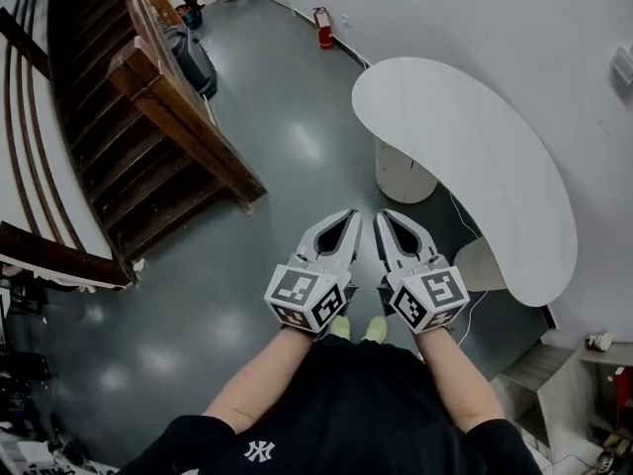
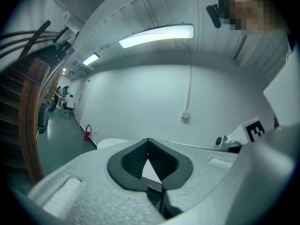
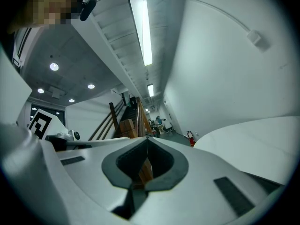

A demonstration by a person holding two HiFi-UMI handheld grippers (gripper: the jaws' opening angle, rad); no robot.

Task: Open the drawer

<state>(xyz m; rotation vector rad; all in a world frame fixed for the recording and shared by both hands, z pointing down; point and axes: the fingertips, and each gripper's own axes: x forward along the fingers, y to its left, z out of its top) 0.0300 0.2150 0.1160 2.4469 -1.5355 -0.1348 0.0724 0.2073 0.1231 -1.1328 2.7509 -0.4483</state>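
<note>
1. Grey glossy floor (image 1: 277,117) spreads below me, with a white wall running along the right side of the room.
2. At the far left, a dark wooden staircase (image 1: 148,137) with a brown handrail climbs away from me.
3. Near the top, against the wall's foot, stands a red fire extinguisher (image 1: 323,28).
4. My left claw (image 1: 353,212) is held level in front of my body. Its jaws are together, the tips meeting, and nothing sits between them. Its marker cube (image 1: 309,300) sits at my wrist.
5. Just beside it, and apart from it, my right claw (image 1: 380,216) is held level too. Its jaws are pressed together with nothing in them. It carries a cube (image 1: 428,300) of its own.
6. Below the two cubes, the toes of my pale shoes (image 1: 358,330) show on the floor.
7. Right of both claws is a white kidney-shaped table (image 1: 475,156) on a round white base (image 1: 401,171). Neither claw touches it.
8. At the lower right corner, well apart from both claws, stands a pale low cabinet (image 1: 549,384). I cannot tell whether it holds the drawer.
</note>
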